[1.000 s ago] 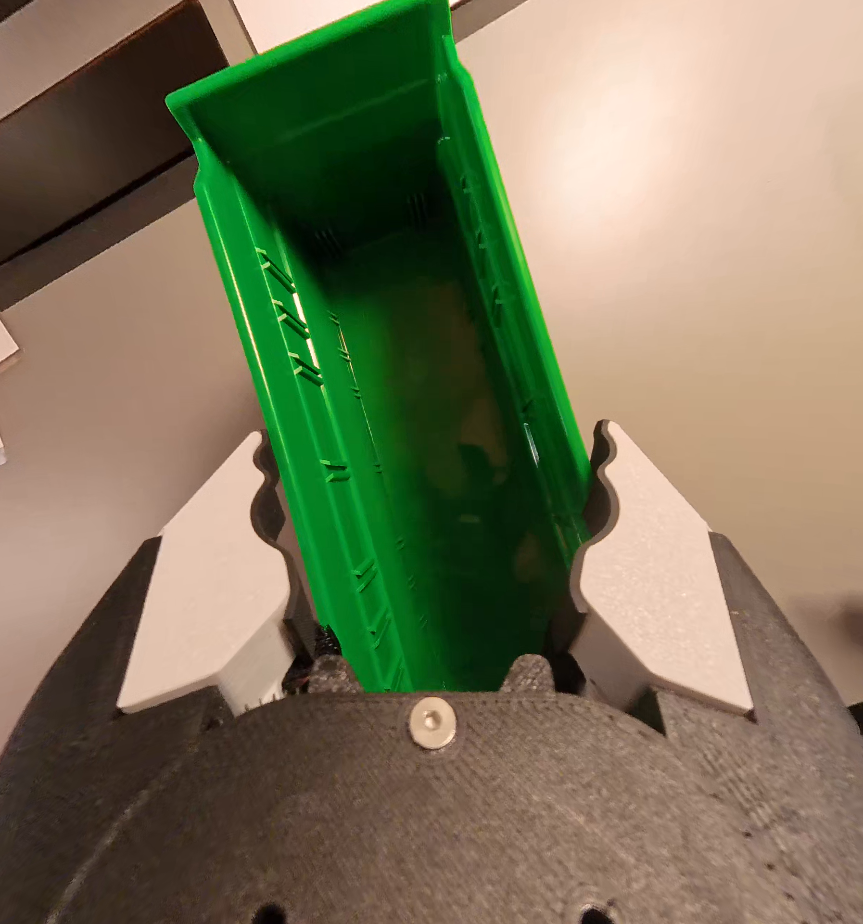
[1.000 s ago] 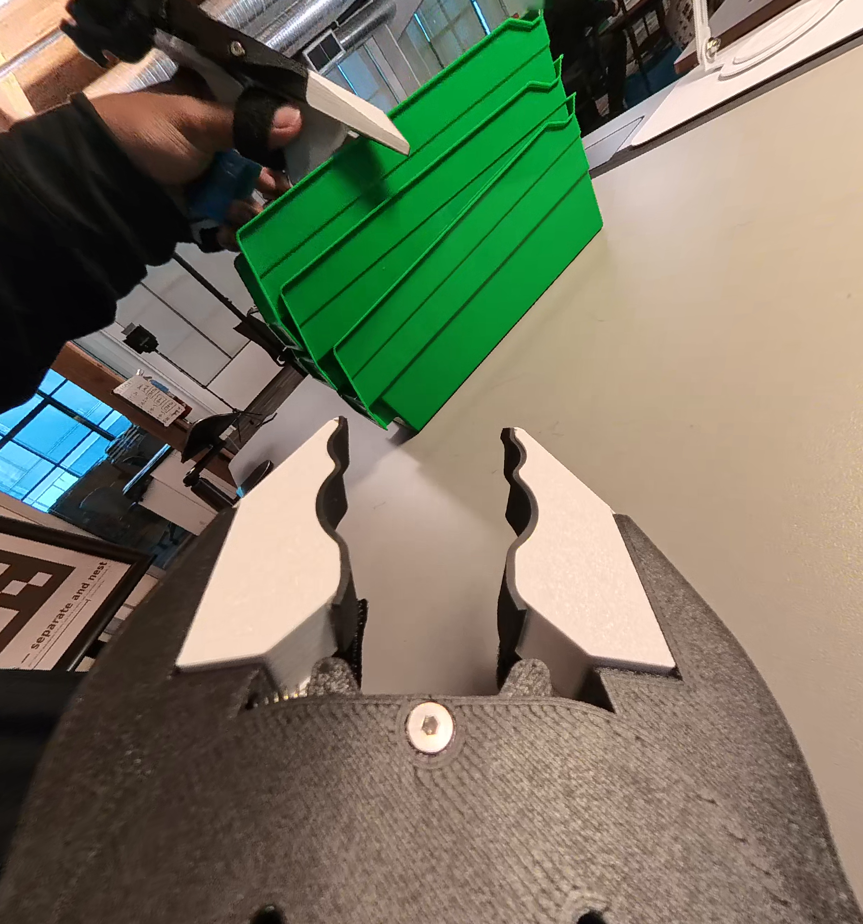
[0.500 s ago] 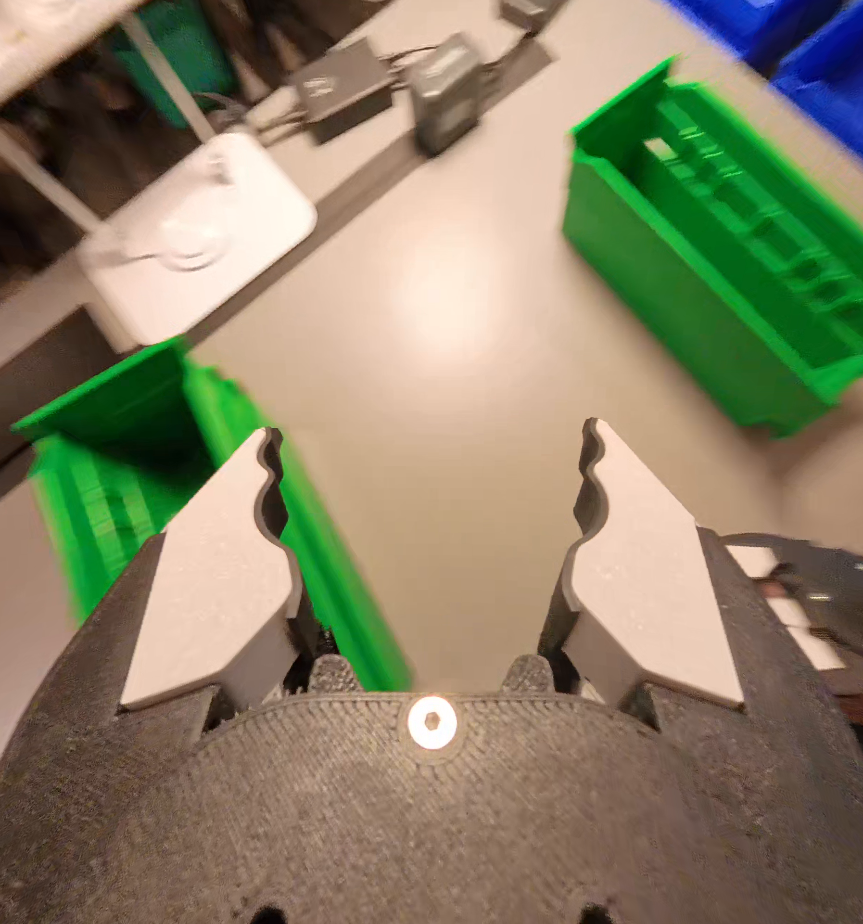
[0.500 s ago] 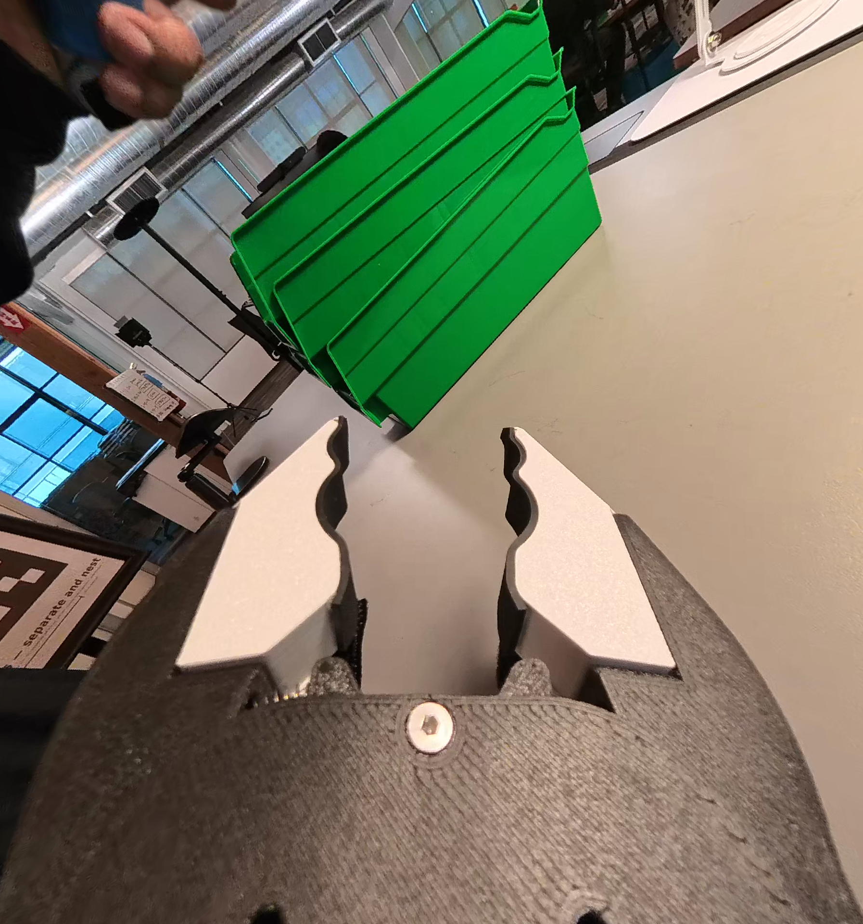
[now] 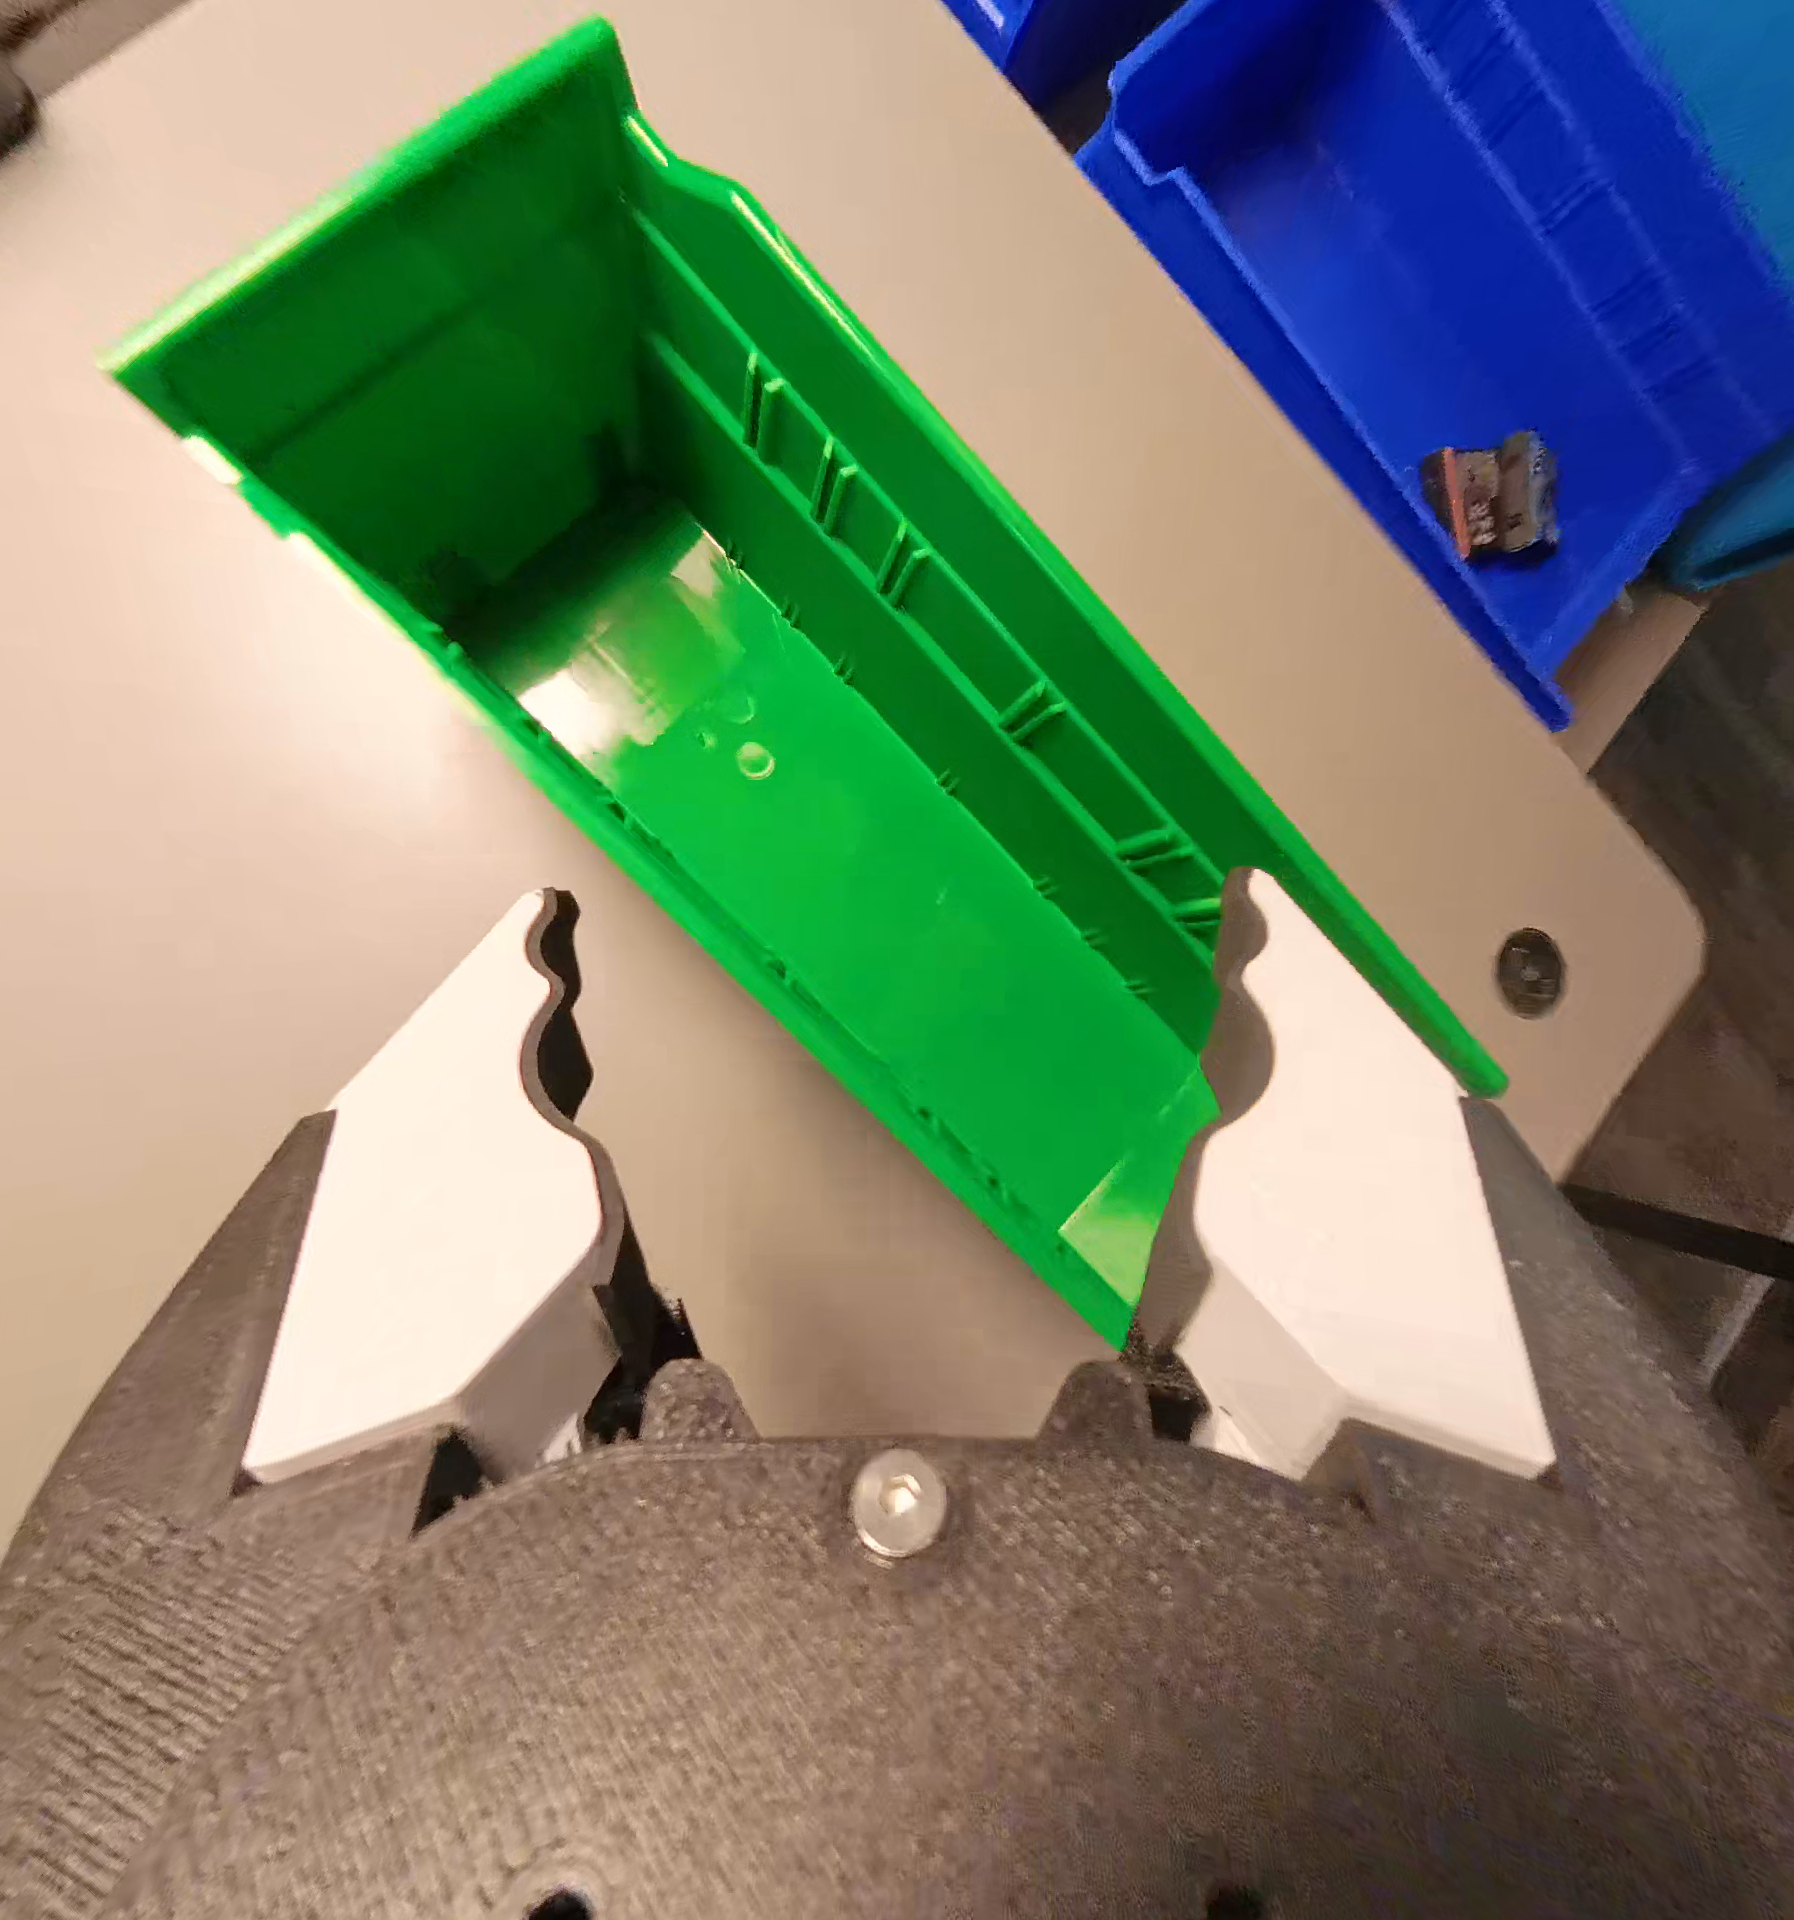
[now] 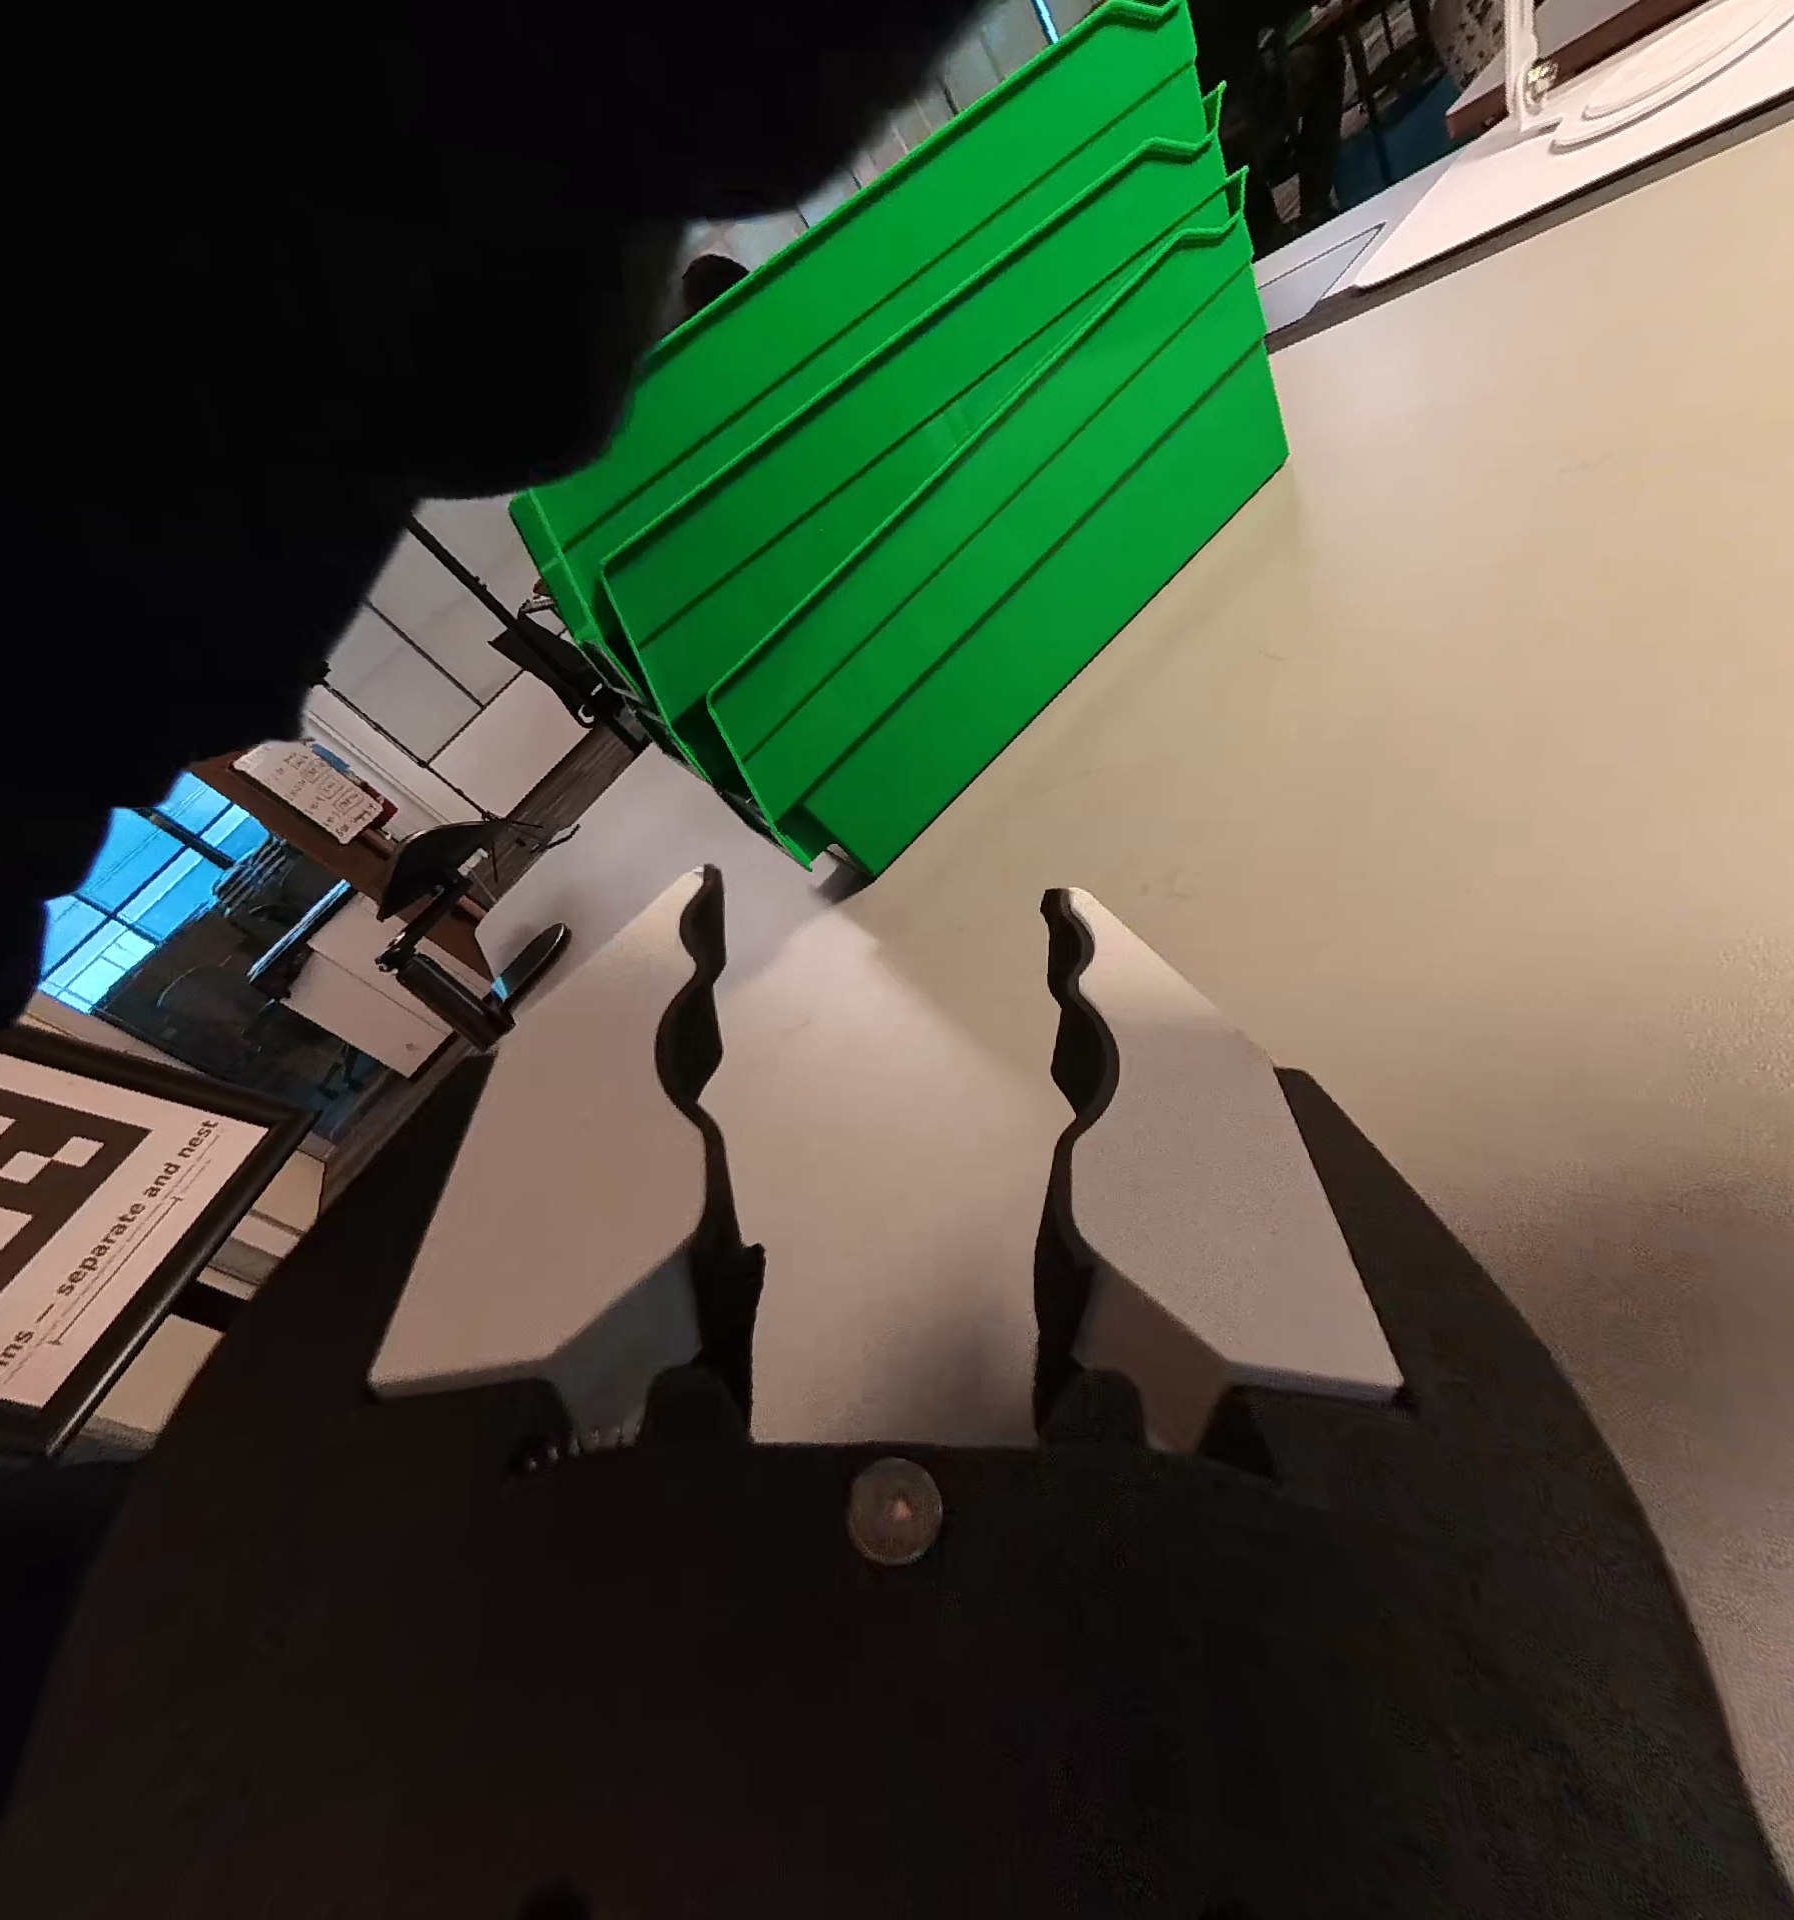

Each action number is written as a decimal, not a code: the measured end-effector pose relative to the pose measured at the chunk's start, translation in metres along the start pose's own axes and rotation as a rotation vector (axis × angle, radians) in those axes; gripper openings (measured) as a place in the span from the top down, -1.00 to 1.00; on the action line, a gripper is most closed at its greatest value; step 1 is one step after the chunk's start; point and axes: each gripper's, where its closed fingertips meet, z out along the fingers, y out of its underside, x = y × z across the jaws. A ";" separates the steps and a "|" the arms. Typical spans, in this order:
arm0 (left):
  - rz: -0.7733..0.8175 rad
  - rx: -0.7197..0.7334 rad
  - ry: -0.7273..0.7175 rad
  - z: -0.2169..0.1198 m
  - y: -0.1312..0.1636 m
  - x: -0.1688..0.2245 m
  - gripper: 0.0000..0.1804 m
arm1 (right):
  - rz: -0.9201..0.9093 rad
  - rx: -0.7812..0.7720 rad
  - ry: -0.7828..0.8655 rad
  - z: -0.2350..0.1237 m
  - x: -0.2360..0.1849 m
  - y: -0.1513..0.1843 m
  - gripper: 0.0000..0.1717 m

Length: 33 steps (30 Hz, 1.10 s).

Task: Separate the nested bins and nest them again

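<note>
Tabletop (image 5: 197,831): pale beige, matte, with a rounded corner at the right edge in the left wrist view; carries all green items.

Blue bins (image 5: 1495,260): large, off the tabletop's far right edge; a small dark object (image 5: 1492,497) lies inside one.

Stack of nested green bins (image 6: 924,499): several nested bins, long sides showing, standing on the tabletop ahead of the right gripper, well apart from its fingers. A dark sleeve (image 6: 249,312) covers the upper left of that view.

Single green bin (image 5: 768,727): long, narrow, open side up, resting on the tabletop and running diagonally from far left to near right. Its near end lies between the fingers of the left gripper (image 5: 893,1039), against the right finger; the left finger stands clear of it over bare tabletop.

Left gripper: fingers spread wide, not clamping the bin.

Right gripper (image 6: 882,1039): fingers moderately apart, only tabletop between them.

Framed sign (image 6: 72,1236): black-and-white pattern, near left in the right wrist view.
</note>
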 end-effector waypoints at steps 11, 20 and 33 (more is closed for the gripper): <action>0.158 -0.180 -0.160 0.006 0.034 -0.082 -0.36 | 0.000 0.021 -0.019 -0.013 -0.004 -0.001 0.25; 0.169 -0.112 -0.065 -0.010 0.010 -0.043 -0.46 | -0.039 -0.020 -0.009 -0.009 -0.007 0.007 0.25; 0.284 -0.108 -0.081 -0.009 -0.004 0.018 -0.60 | -0.030 -0.031 -0.022 -0.008 -0.008 0.008 0.26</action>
